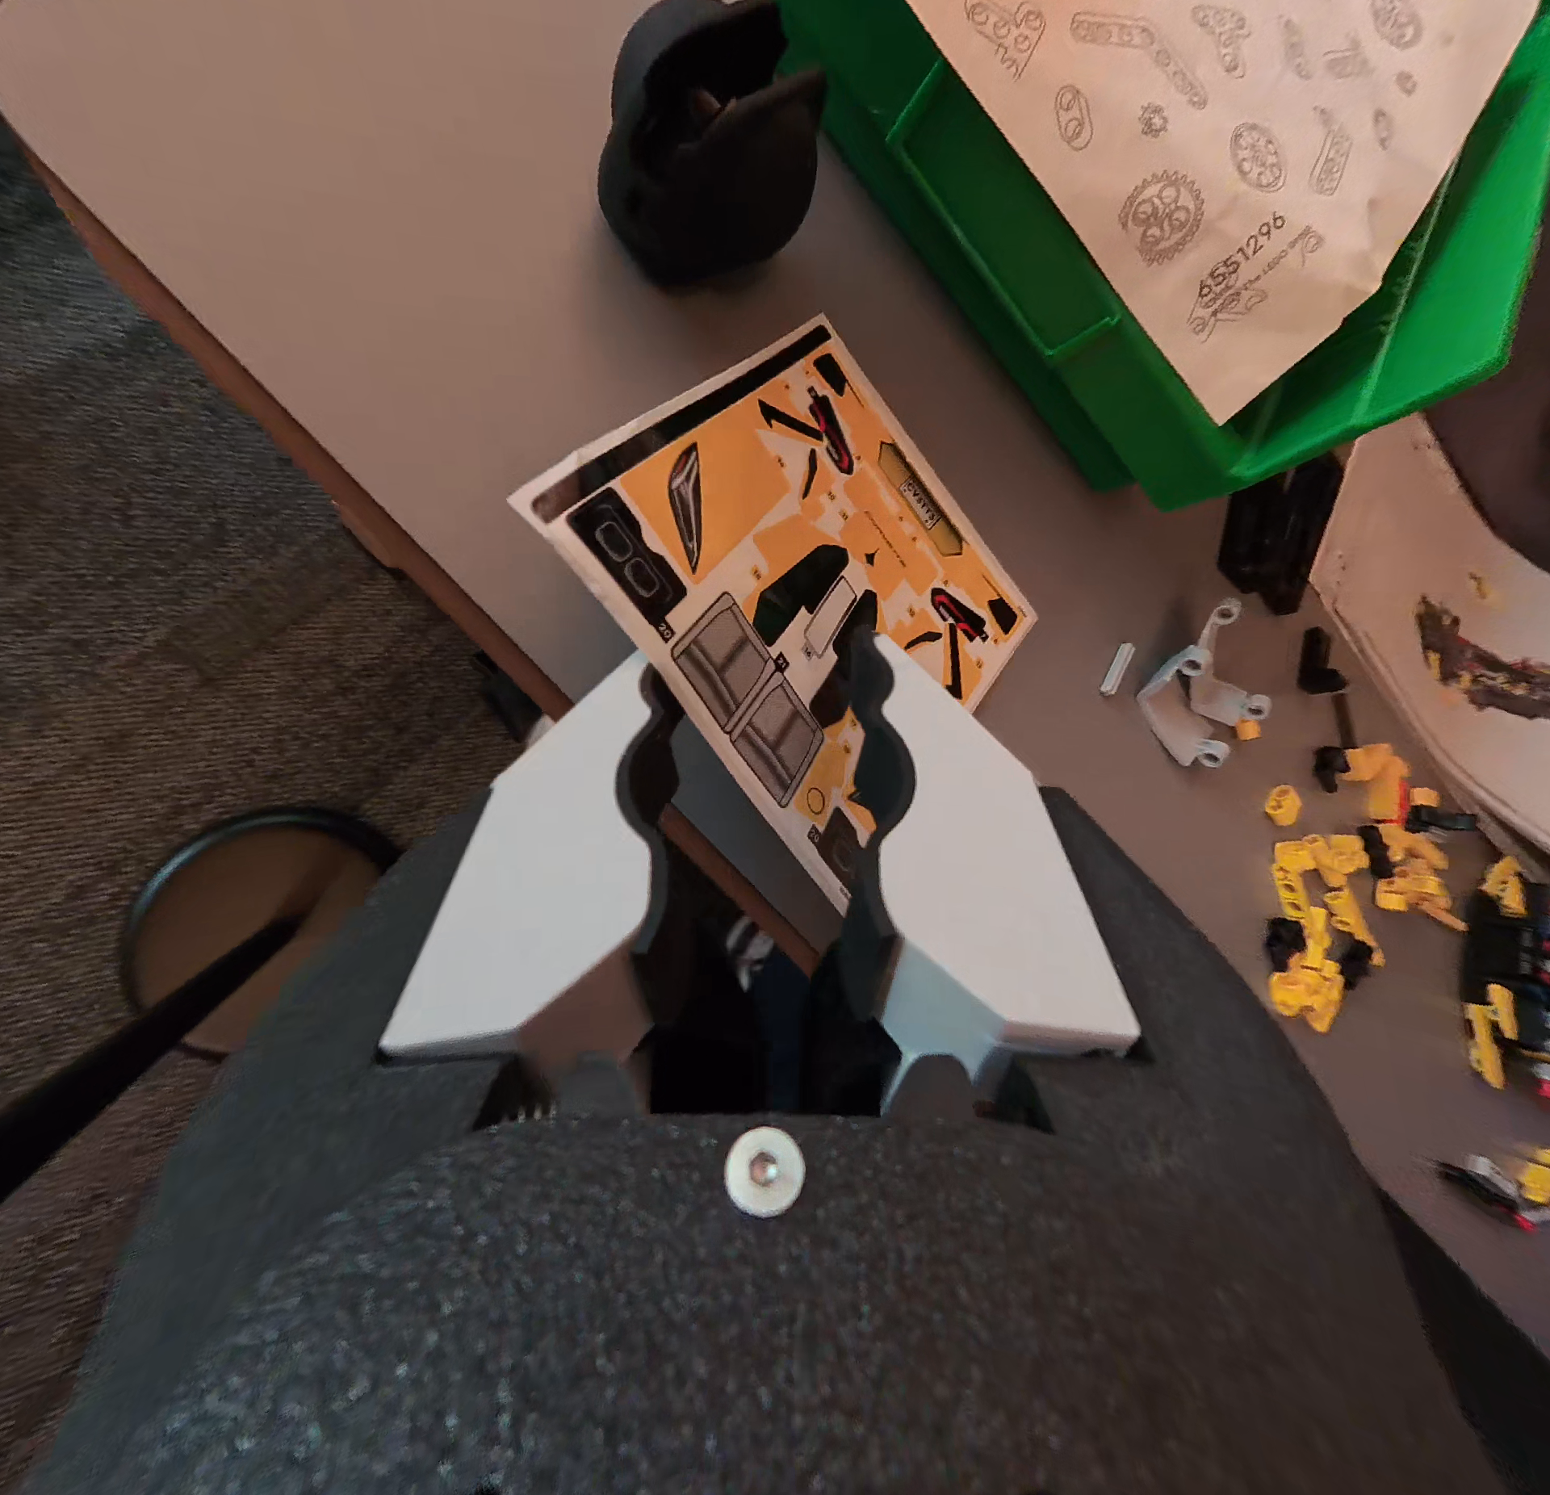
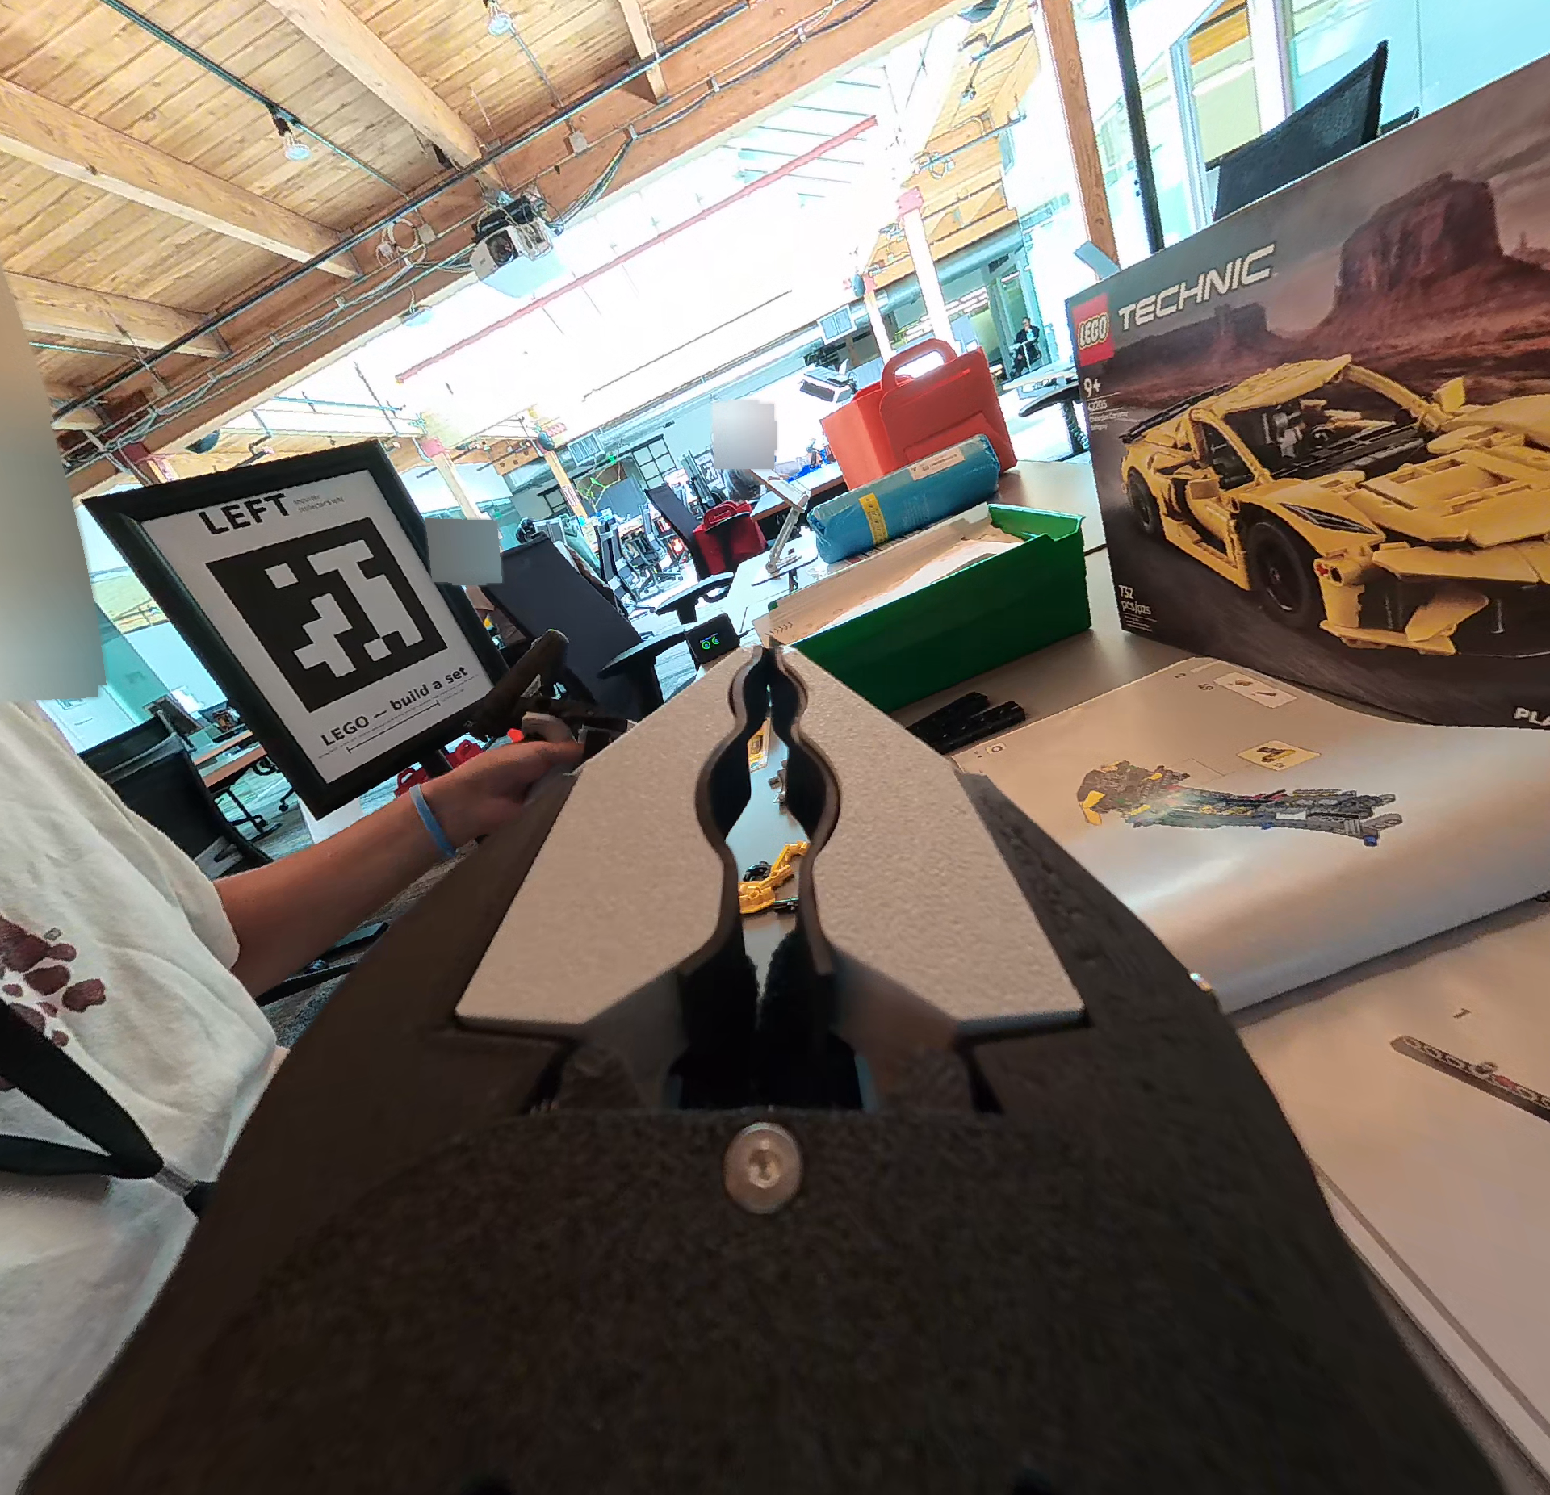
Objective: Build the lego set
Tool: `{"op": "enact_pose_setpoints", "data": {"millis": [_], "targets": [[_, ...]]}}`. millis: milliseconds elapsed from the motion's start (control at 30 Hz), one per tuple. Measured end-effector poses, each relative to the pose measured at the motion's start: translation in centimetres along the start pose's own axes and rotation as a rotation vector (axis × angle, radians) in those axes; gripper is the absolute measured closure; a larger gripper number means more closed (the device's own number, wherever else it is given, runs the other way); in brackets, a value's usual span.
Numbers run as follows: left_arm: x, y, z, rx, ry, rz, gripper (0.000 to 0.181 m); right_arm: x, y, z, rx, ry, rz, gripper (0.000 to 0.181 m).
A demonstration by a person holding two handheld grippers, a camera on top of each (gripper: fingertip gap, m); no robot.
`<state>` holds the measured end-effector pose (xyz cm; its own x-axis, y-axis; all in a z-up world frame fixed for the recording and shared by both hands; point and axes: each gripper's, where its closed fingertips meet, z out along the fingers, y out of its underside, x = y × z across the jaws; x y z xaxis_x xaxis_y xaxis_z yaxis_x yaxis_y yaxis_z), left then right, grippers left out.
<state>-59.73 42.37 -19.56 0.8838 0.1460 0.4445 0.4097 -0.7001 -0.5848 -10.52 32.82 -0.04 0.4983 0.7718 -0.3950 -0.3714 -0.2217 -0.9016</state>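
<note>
Left gripper (image 1: 759,683): fingers apart, sticker sheet (image 1: 780,566) between them, contact uncertain. Sheet thin, floppy; best pinched at its edge. Yellow pieces (image 1: 1342,893) at three o'clock. Right gripper (image 2: 767,666): nearly closed, empty.

open grey tabletop (image 1: 352,222) left of the fingers, glossy yellow sticker sheet (image 1: 780,549) right at the tips, black rounded lump (image 1: 704,138) and green plastic bin (image 1: 1048,306) blocking beyond, loose yellow bricks (image 1: 1342,910) crowding the right

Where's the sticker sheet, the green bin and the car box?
sticker sheet (image 1: 755,524): left wrist view, yellow middle.
green bin (image 1: 990,197): left wrist view, front wall.
car box (image 2: 1342,482): right wrist view, pictured front.
</note>
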Motion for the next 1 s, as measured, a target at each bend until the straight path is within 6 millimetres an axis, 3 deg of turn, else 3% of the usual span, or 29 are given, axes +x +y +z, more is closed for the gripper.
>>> {"op": "enact_pose_setpoints", "data": {"millis": [167,300,367,433,533,633,800,833,933,1000], "targets": [[0.1,0.3,-0.3,0.007,-0.071,0.169,0.120,-0.2,0.3,0.2,-0.005,-0.008,0.003,0.181],[0.2,2.5,0.2,-0.117,-0.142,0.374,0.084,-0.5,0.5,0.5,-0.011,-0.014,0.002,0.181],[-0.2,2.9,0.2,-0.137,-0.201,0.448,0.080,-0.7,0.5,0.6,-0.011,-0.016,0.000,0.181],[-0.3,2.0,-0.3,-0.088,-0.235,0.490,0.082,-0.7,0.4,0.8,-0.012,-0.016,-0.001,0.181],[0.6,2.3,-0.6,-0.125,-0.187,0.558,0.075,-0.8,0.4,0.9,-0.009,-0.019,0.002,0.181],[2.0,3.6,-0.4,-0.189,-0.122,0.616,0.078,-0.9,0.3,0.9,-0.010,-0.019,0.000,0.181],[1.4,1.5,-0.5,-0.129,-0.172,0.695,0.097,-0.9,0.3,1.0,-0.008,-0.019,0.002,0.181],[1.2,1.2,-0.1,-0.138,-0.171,0.686,0.098,-0.9,0.2,1.0,-0.007,-0.022,0.004,0.181],[-1.1,-1.1,0.5,-0.094,-0.276,0.652,0.128,-1.1,0.2,0.9,-0.009,-0.022,0.000,0.181],[-2.2,-1.9,1.0,-0.093,-0.310,0.646,0.136,-1.0,0.2,0.9,-0.010,-0.020,-0.001,0.181]]}}
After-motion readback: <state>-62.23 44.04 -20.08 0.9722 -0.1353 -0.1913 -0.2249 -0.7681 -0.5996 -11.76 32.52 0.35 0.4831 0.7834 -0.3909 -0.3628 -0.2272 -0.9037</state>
